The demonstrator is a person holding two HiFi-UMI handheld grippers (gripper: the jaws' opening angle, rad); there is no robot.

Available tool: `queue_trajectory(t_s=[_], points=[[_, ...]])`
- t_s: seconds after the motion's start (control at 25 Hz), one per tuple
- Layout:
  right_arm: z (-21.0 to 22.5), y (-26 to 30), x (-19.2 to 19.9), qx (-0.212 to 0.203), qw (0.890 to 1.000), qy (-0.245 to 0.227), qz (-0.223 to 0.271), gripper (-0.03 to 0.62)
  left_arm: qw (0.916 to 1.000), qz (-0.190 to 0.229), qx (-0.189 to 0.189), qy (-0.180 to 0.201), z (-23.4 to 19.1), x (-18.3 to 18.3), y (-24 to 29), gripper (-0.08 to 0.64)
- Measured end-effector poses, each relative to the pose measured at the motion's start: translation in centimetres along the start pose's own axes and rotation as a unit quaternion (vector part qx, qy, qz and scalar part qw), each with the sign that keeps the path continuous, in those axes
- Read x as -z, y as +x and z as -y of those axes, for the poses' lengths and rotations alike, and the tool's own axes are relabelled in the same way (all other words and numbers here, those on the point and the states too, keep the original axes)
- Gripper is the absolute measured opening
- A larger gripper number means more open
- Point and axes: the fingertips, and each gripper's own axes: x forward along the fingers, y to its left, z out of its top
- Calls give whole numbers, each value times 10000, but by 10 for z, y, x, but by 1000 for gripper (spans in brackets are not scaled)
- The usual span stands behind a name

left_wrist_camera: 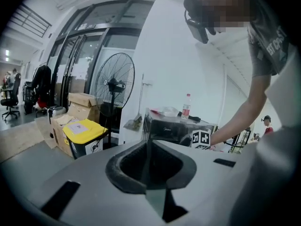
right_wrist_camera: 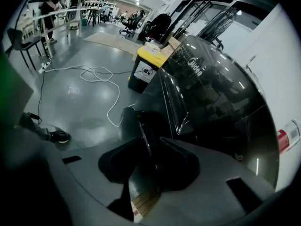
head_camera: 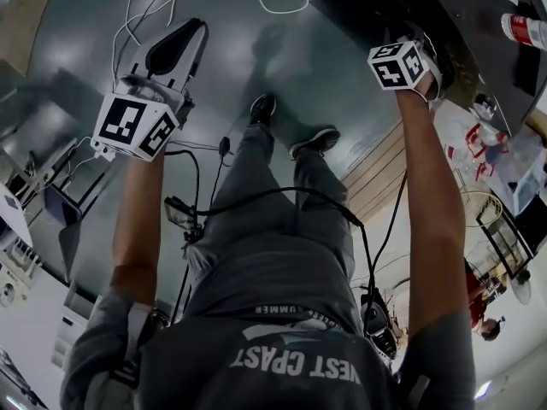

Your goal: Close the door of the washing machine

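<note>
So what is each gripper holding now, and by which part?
The right gripper is shut on the washing machine door, gripping its thin edge. The left gripper is shut and holds nothing.

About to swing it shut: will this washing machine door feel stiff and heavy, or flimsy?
The door looks like a rigid dark glass panel, so probably stiff and heavy. Its glossy surface may be slippery; the right claw pinches only its thin edge, so it might slip if swung fast.

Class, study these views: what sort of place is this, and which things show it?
Probably an open office-cum-workshop, not a home: office chairs stand in the background, cardboard boxes sit beside a pedestal fan, and a white cable trails across the bare grey floor.
</note>
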Motion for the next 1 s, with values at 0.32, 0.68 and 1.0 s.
queue_trajectory(t_s=[0.32,0.68,1.0], points=[[3,-118,-41,-671,9783,1452,1314,63,9980,21,307,546,20,-40,-19,46],[48,-283,-49,-529,9385,2426,2400,40,9927,206,635,1002,55,-94,-47,46],[79,-407,-31,-95,8895,3311,3148,32,9838,487,976,1420,90,-143,-72,46]])
